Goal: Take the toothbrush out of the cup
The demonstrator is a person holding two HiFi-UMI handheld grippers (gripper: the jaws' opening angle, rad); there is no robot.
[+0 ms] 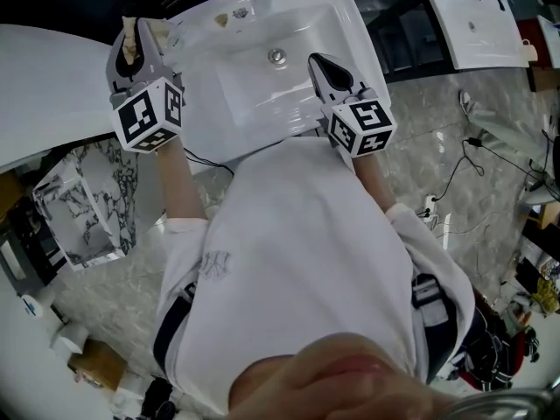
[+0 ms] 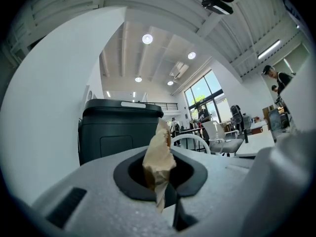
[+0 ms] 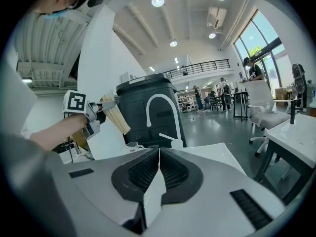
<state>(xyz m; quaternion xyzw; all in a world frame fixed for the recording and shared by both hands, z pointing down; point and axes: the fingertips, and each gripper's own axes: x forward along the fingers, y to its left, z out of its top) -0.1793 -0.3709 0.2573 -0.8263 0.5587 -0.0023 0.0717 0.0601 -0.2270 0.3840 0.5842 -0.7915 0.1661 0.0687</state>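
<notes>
Tan toothbrush [image 2: 158, 157] pinched in the left hand-held gripper [image 2: 161, 184], jaws nearly together on it. Upper left of head view, just beside the white sink [image 1: 262, 103] rim. In right gripper view it sits left of centre, clear above the white cup [image 3: 132, 145]. Right hand-held gripper [image 3: 158, 169] pressed together, empty, over the basin.

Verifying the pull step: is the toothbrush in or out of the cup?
Out. The left tongs are shut on the toothbrush and hold it in the air, clear of the cup.
</notes>
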